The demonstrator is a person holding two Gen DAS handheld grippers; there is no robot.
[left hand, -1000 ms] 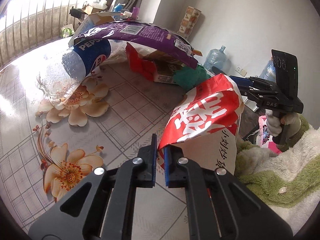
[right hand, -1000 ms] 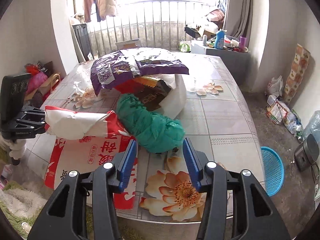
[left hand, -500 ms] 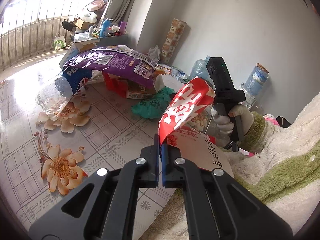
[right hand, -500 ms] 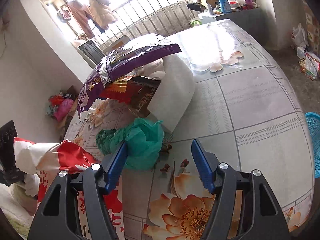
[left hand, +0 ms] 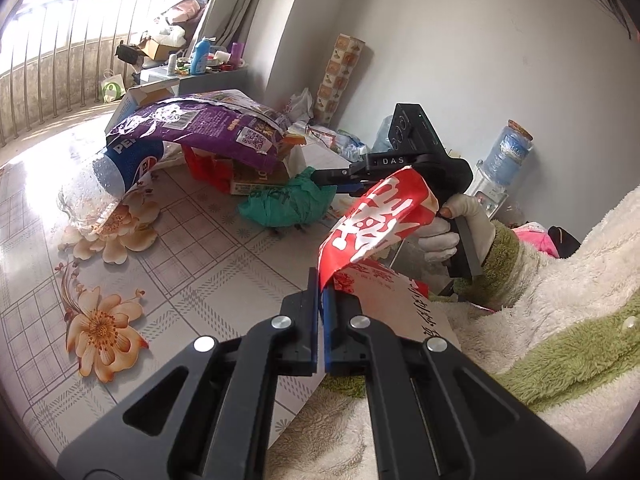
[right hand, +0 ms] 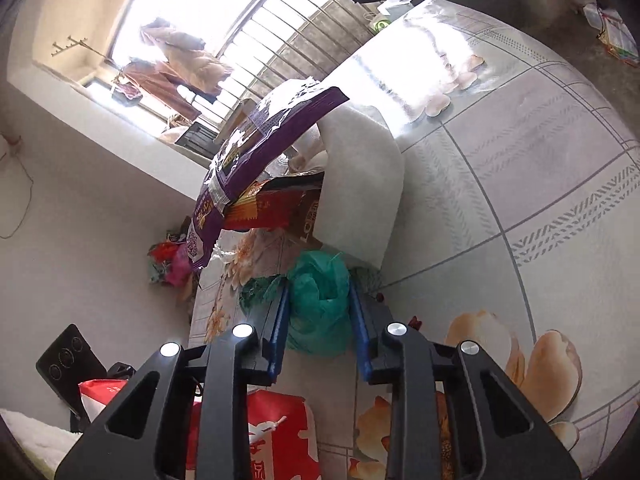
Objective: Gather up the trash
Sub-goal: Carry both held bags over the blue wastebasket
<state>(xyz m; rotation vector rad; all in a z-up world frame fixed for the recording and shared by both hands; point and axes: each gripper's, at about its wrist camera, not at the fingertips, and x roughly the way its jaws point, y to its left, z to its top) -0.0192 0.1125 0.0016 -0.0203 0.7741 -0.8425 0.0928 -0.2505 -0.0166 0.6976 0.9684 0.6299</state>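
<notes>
My left gripper [left hand: 321, 280] is shut on the edge of a red and white printed bag [left hand: 380, 216], holding its mouth up at the near table edge. The same bag [right hand: 256, 432] lies under my right gripper. A crumpled green plastic bag [right hand: 320, 304] lies on the table. My right gripper [right hand: 318, 286] is rolled to one side and its jaws are closing on it, both blue pads against its sides. In the left wrist view the green plastic bag [left hand: 288, 204] sits just beyond the raised bag, with the right gripper [left hand: 326, 184] at its right end.
A pile stands behind the green bag: a purple snack bag [left hand: 200, 128], a Pepsi bottle [left hand: 120, 176], a red carton [left hand: 216, 168] and a white foam sheet [right hand: 360, 184]. The flower-patterned table [left hand: 200, 264] ends close to the person's fleece sleeve [left hand: 560, 320].
The right gripper rolled, sank onto the green bag and narrowed its jaws around it. The left gripper rose and drew back with the red bag's edge.
</notes>
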